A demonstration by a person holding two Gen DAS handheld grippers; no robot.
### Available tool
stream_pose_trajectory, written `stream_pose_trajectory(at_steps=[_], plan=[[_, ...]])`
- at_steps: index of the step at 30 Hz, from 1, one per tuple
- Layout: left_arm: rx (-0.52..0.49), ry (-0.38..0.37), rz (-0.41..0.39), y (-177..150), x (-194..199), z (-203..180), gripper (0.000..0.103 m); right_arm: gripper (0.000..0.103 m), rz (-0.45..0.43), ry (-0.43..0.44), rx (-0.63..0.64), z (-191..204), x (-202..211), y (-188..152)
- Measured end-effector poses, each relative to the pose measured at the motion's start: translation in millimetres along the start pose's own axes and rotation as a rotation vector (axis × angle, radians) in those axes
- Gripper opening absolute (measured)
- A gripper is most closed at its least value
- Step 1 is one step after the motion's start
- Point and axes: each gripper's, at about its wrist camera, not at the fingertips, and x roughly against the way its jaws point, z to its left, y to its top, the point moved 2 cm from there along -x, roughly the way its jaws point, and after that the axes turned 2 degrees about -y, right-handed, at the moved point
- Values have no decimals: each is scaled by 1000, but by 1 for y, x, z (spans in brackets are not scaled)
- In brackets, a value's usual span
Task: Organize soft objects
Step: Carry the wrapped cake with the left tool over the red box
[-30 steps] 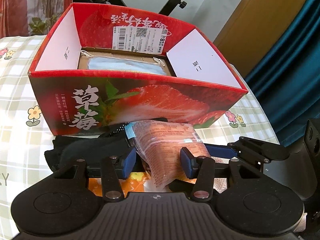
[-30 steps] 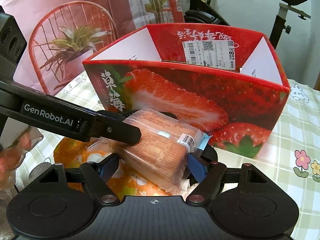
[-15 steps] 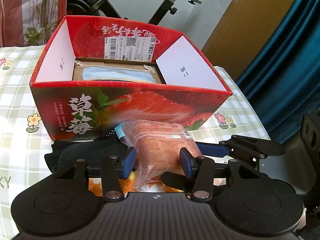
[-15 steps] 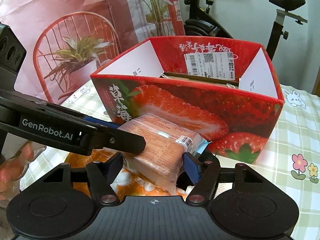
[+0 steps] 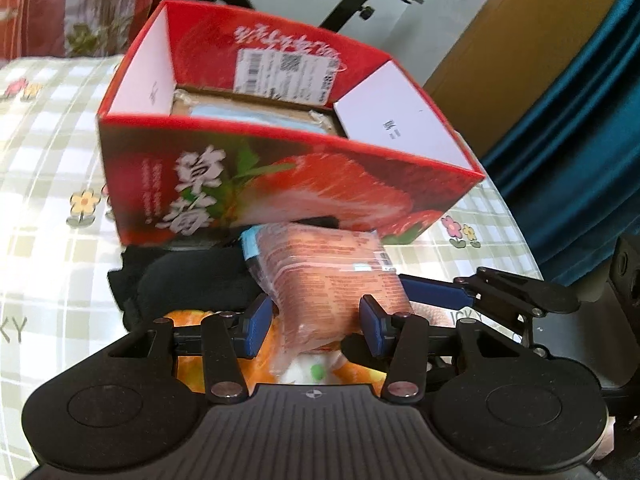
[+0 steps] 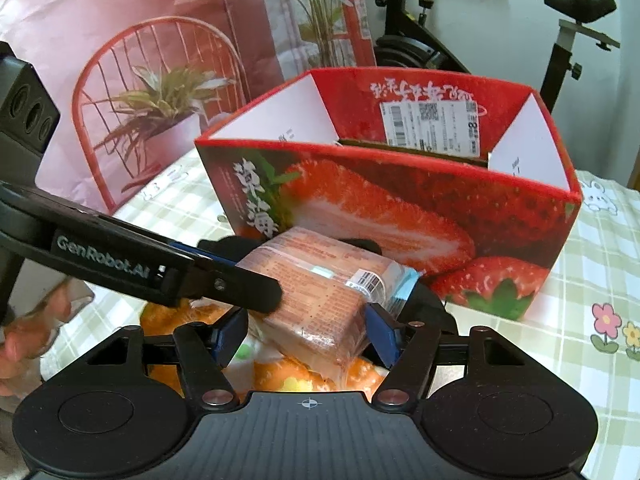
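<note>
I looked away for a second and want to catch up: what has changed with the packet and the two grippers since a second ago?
The packet has been lifted a little off the orange toy, toward the strawberry box. The right gripper narrowed onto it. The left gripper kept its grip. The box, the blue masks inside it and the black cloth stayed put.

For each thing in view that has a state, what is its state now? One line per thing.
Strawberry box: open at the top, upright on the table.
Blue face masks: lying inside the box.
Wrapped bread packet: sealed, held by both grippers.
Left gripper: shut on the packet.
Right gripper: shut on the packet.
Black cloth: lying beside the box.
</note>
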Motion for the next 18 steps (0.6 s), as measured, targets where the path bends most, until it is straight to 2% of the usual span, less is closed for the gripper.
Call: stream_pose_trajectory(at_steps=[3,5,10,13,18], plan=[[38,-26,10,-2,-4,9,52,69,2,-11,-10,-2,-3,-4],[47,-34,13,-3,-7,10,52,78,6,-28,-14,-4,-5,-5],[50,-41,15,-3,-11,12,54,90,14,-39,-47,-12,-11,-8],[64,-46,16,-4,-12,16,56,89,18,-25,-65,-16,-15,-9],[64,-73,14,-5,-13,15,53,81,34,34,-91,-16,-25,-11]])
